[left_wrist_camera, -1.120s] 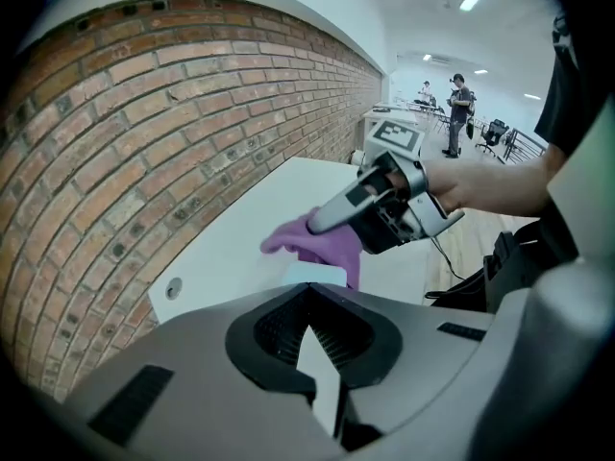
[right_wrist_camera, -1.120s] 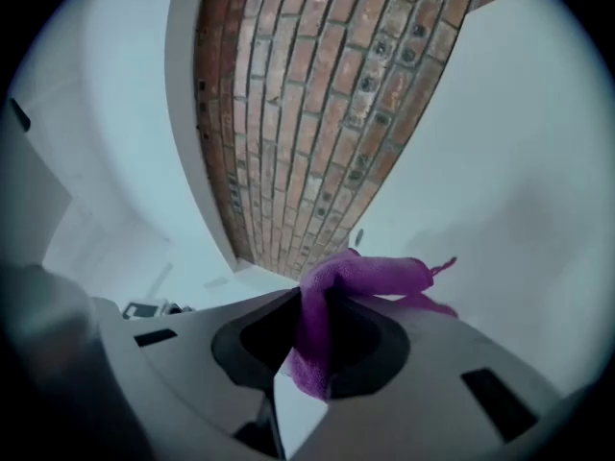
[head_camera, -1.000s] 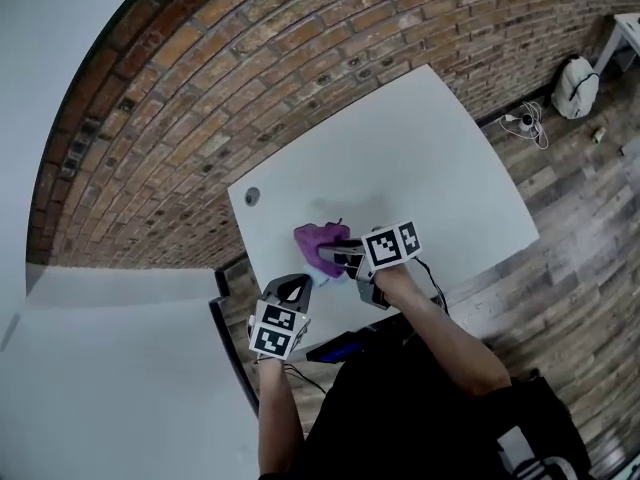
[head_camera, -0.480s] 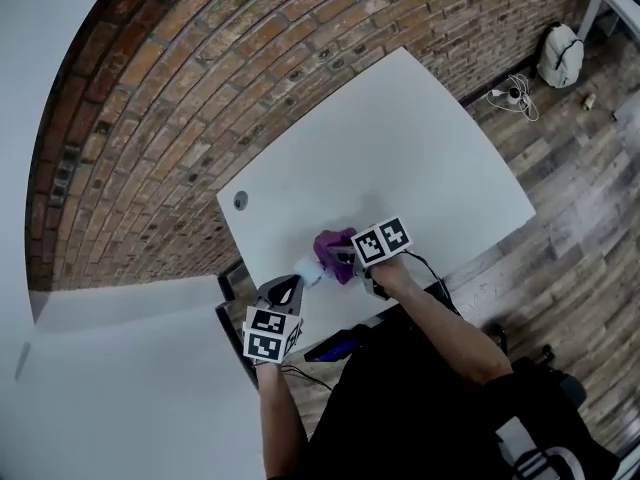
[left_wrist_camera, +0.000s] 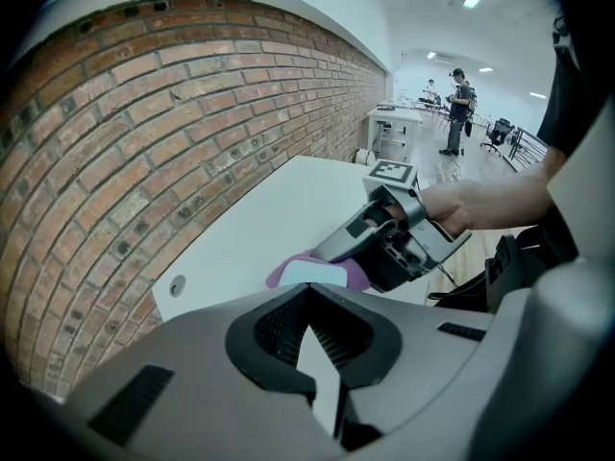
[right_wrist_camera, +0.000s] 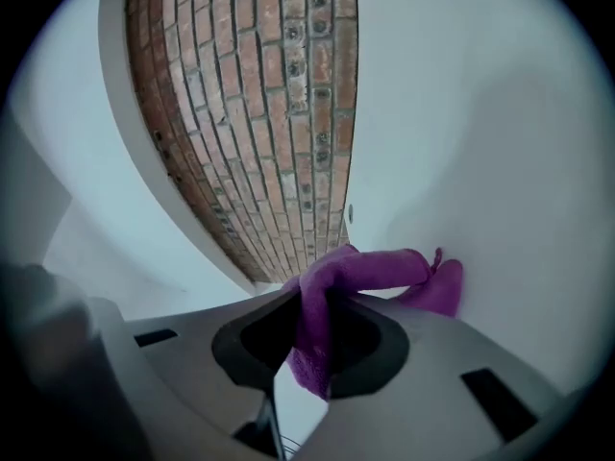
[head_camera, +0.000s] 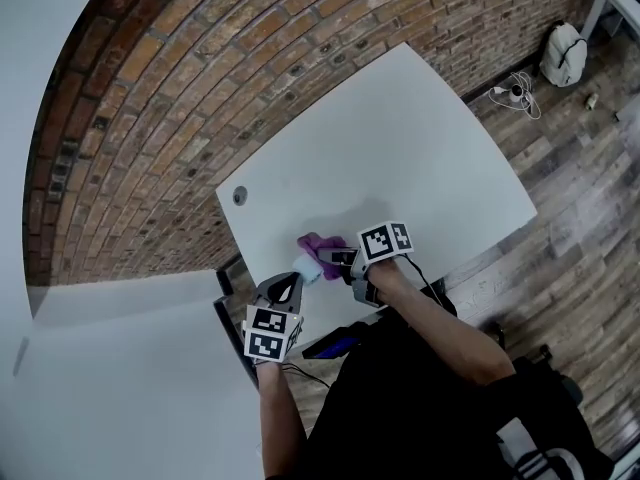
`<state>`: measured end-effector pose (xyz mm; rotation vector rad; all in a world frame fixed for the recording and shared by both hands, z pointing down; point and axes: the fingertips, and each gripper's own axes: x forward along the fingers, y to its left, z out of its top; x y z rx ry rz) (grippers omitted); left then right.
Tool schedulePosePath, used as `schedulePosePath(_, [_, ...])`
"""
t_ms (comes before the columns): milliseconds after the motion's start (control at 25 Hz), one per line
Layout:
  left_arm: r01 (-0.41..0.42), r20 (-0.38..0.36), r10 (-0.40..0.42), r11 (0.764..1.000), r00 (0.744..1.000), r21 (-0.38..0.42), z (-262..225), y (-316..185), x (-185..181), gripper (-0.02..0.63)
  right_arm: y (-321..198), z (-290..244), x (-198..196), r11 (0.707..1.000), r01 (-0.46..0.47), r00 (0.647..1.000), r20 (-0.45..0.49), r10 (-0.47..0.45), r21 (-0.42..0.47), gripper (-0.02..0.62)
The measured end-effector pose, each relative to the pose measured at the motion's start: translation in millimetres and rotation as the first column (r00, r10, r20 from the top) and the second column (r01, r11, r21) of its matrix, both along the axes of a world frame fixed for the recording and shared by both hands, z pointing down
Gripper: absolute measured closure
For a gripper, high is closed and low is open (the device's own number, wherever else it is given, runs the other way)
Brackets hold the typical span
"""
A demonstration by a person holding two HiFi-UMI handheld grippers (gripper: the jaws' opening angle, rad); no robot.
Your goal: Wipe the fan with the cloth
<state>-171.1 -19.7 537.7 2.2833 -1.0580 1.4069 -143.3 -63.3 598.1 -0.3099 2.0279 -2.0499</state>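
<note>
A small pale blue fan sticks out from my left gripper near the table's front edge. That gripper is shut, and the fan's pale end shows just past its tips. My right gripper is shut on a purple cloth. The cloth is pinched in a fold between the jaws and drapes forward onto the white table. In the left gripper view, the right gripper presses the cloth against the far side of the fan.
A brick wall borders the table's far side, with a round cable hole near the table's corner. A bag and cables lie on the wooden floor at right. A person stands far off.
My right gripper has rolled and sunk with the cloth, sliding it left along the fan. The fan's pale end, hidden by the cloth before, now shows. The left gripper has stayed put.
</note>
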Motion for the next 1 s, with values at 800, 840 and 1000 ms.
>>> schedulePosePath(800, [0.008,0.041,-0.009,1.000,0.999,0.028,1,-3,-3,0.601,13,-1,6,0.996,0.003,0.996,-0.087,0.005,0.088,0.531])
schedulePosePath(840, [0.010,0.039,-0.012,1.000,0.999,0.029,1,-3,-4,0.601,28,3,8,0.996,0.042,0.995,-0.096,-0.034,0.084,0.531])
schedulePosePath(1000, [0.010,0.018,-0.010,1.000,1.000,0.030,0,-6,-1,0.601,58,26,23,0.987,0.145,0.974,-0.186,-0.129,0.074,0.531])
